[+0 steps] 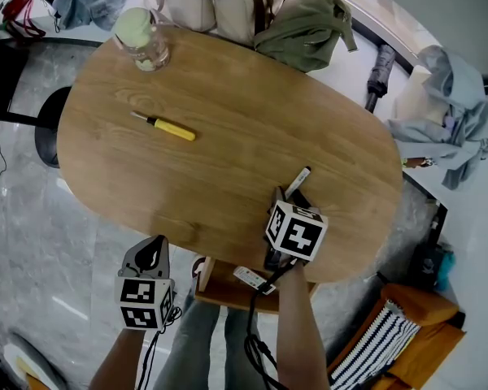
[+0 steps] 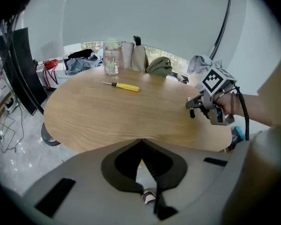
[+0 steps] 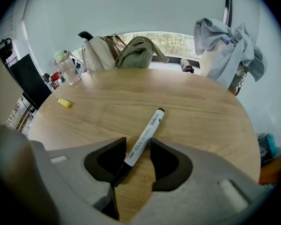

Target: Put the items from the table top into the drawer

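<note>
Head view: marker (image 1: 298,180) near the table (image 1: 228,157) edge.

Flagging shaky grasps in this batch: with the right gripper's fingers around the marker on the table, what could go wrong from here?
1. The marker lies slanted between the right gripper fingers, off-centre toward its dark end; a squeeze may twist it, or the long end may droop.
2. The drawer shows only a narrow strip past the table edge, so a release could miss it.
</note>
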Motion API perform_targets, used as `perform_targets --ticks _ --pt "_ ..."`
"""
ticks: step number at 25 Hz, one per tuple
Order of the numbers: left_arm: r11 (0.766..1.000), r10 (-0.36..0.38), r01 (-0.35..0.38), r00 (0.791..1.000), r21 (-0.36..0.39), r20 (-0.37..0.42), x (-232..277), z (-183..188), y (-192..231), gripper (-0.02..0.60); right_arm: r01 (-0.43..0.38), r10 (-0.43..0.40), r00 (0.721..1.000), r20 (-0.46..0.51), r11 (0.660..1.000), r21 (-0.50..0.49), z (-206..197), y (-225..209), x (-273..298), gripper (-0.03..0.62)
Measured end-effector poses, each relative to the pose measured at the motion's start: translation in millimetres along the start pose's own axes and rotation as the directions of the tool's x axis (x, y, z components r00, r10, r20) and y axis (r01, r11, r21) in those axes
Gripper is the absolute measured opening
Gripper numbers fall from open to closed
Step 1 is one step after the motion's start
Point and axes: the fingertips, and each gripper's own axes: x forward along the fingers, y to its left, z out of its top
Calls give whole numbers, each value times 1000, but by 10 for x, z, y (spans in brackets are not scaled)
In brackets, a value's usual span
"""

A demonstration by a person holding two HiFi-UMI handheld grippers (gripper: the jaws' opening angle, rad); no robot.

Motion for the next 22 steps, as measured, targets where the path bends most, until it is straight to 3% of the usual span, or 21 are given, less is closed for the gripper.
perform_targets --ticks 14,22 --pt "1000 -1 1 1000 -26 11 -34 -46 -166 2 -36 36 999 -14 999 -14 -61 -132 -20 72" --pt "999 18 -16 999 -49 44 -93 -112 -329 2 -55 56 998 0 994 -92 -80 -239 -160 71"
